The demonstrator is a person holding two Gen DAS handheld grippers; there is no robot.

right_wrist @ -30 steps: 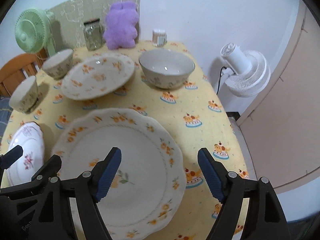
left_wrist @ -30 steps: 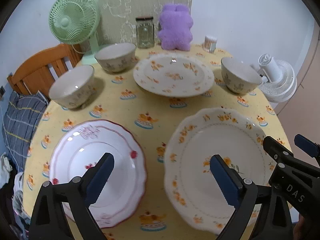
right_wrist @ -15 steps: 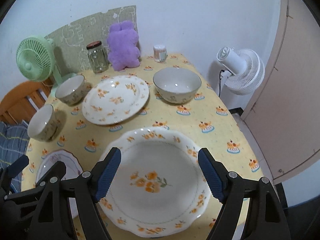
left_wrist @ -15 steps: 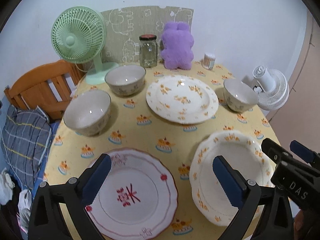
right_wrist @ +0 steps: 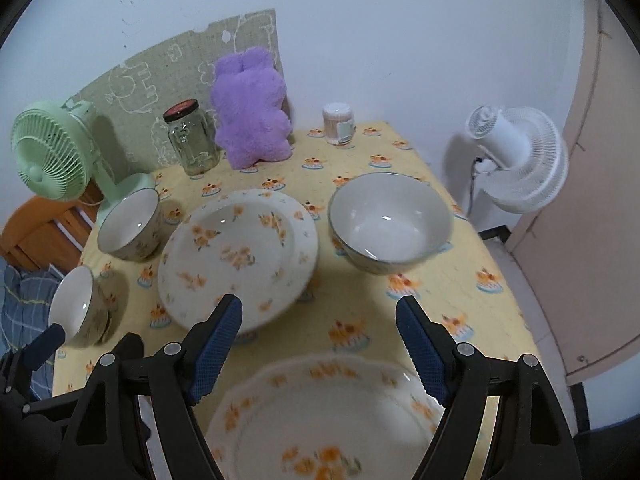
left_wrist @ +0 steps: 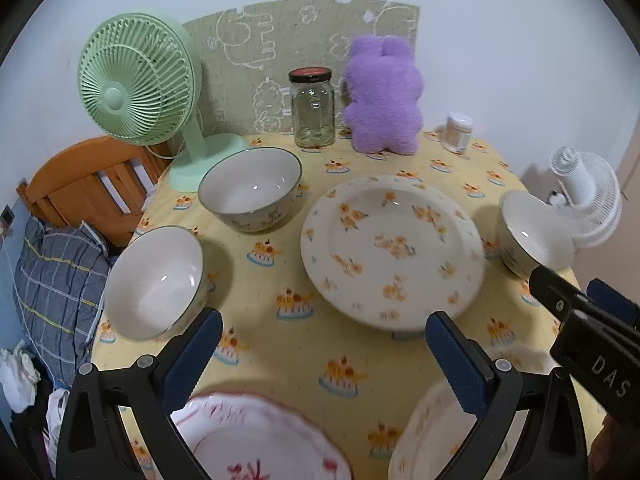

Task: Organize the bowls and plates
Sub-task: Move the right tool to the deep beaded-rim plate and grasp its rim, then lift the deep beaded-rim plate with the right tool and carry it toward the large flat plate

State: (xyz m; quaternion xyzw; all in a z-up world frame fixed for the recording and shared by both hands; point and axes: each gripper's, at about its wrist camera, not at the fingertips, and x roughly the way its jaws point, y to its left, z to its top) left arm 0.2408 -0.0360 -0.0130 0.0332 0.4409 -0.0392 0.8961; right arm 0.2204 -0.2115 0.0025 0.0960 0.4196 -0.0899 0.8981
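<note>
A flowered plate [left_wrist: 394,250] lies mid-table, also in the right wrist view [right_wrist: 238,254]. Three bowls stand around it: one far left [left_wrist: 250,190], one near left [left_wrist: 154,282], one at the right [left_wrist: 534,236], large in the right wrist view [right_wrist: 390,222]. A red-patterned plate [left_wrist: 256,436] and a scalloped orange-flowered plate [right_wrist: 324,416] lie at the near edge. My left gripper [left_wrist: 320,354] is open and empty above the cloth. My right gripper [right_wrist: 320,344] is open and empty over the scalloped plate's far rim.
At the back stand a green fan [left_wrist: 136,84], a glass jar [left_wrist: 312,108], a purple plush [left_wrist: 382,96] and a small container [left_wrist: 459,126]. A white fan [right_wrist: 520,158] stands off the table's right side, a wooden chair [left_wrist: 84,188] at the left.
Both grippers have risen and tilted up toward the far side of the table; the near plates have slid to the bottom of the views. Both stay open and empty.
</note>
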